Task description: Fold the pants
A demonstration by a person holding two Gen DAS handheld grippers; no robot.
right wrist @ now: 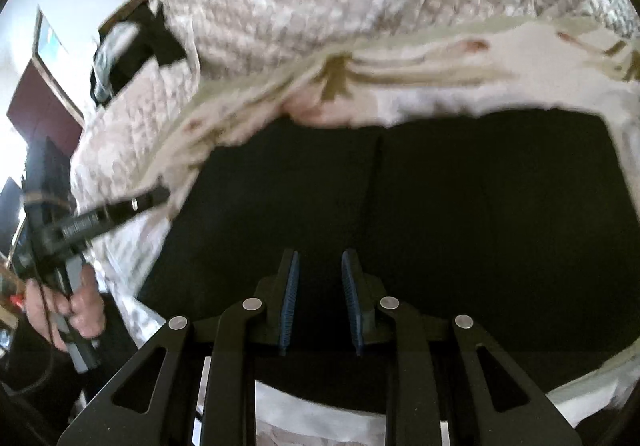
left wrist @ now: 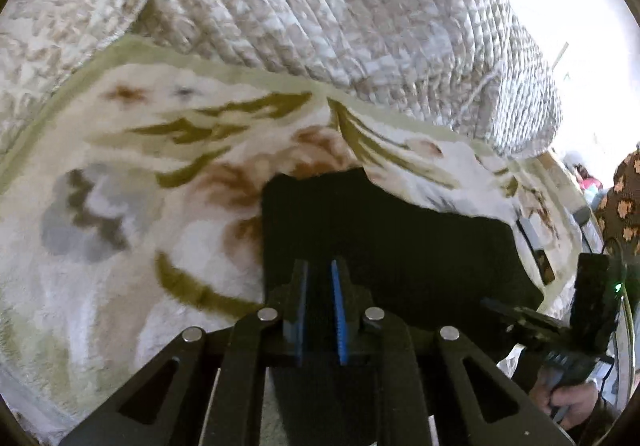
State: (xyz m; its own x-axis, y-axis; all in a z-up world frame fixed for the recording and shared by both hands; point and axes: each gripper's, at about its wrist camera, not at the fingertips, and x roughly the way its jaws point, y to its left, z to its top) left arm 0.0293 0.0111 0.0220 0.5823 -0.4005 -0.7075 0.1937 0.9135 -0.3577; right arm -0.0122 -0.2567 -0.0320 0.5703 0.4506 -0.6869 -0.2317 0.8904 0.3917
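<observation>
Both tools, left tool [left wrist: 320, 286] and right tool [right wrist: 319, 278], hover slightly parted, holding nothing, over black pants [right wrist: 440, 206] lying compactly folded near the bed's [left wrist: 120, 206] edge; folding looks nearly done.

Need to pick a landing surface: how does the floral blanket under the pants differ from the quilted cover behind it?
The floral blanket looks plush and lies flat, with olive leaves and brown flowers on white; the quilted cover is stitched in ribbed rows, a grey-beige mottle, and bulges up as a mound. The black pants lie on the blanket, not the cover. Both are pale bedding, touching along the blanket's green edge.
</observation>
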